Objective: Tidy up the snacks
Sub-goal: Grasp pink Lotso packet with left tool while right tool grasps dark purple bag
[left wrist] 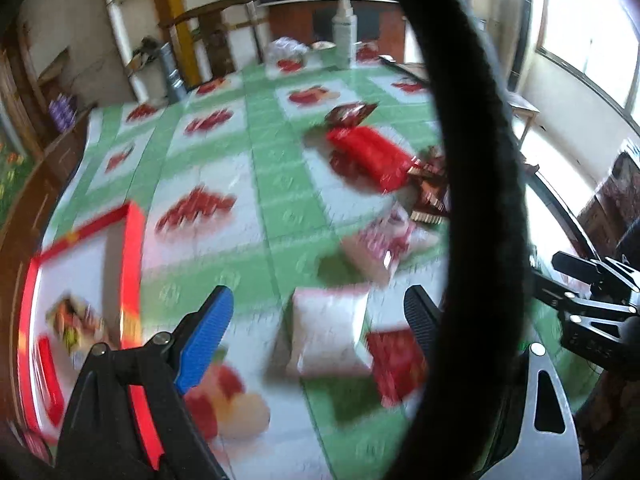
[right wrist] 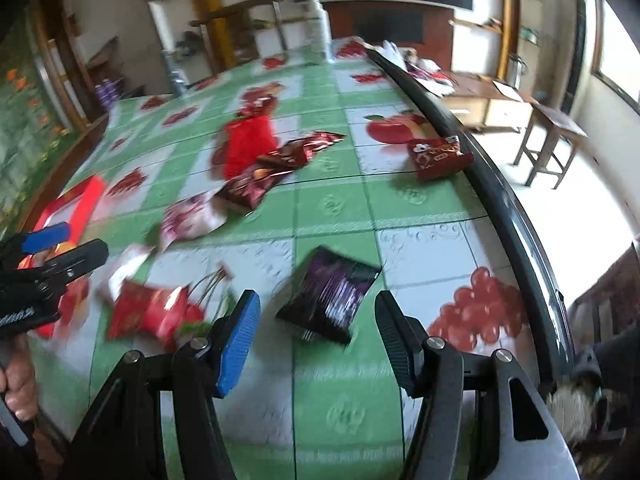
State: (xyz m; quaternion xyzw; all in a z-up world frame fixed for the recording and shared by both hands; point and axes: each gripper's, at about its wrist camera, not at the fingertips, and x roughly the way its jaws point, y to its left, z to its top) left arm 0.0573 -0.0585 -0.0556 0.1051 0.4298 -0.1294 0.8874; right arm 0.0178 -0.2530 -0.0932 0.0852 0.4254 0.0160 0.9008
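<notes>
Snack packets lie scattered on a green and white fruit-print tablecloth point(right wrist: 332, 200). My left gripper point(left wrist: 318, 294) is open above a white packet point(left wrist: 328, 332), which shows between its blue and black fingers without touching them. A red packet point(left wrist: 396, 364) lies just right of it. My right gripper point(right wrist: 316, 300) is open, with a dark purple packet point(right wrist: 332, 292) lying on the cloth between and just ahead of its fingers. A red box point(left wrist: 132, 260) with a white inside stands at the left and holds some packets. The left gripper point(right wrist: 80, 240) also shows at the left edge of the right wrist view.
Further back lie a bright red packet point(right wrist: 248, 144), brown packets point(right wrist: 276, 168), a pink and white packet point(right wrist: 188, 220) and a red-brown packet point(right wrist: 438, 156) near the table's dark right edge point(right wrist: 500, 200). A thick black strap point(left wrist: 460, 160) crosses the left wrist view. A white bottle point(left wrist: 345, 28) stands at the far end.
</notes>
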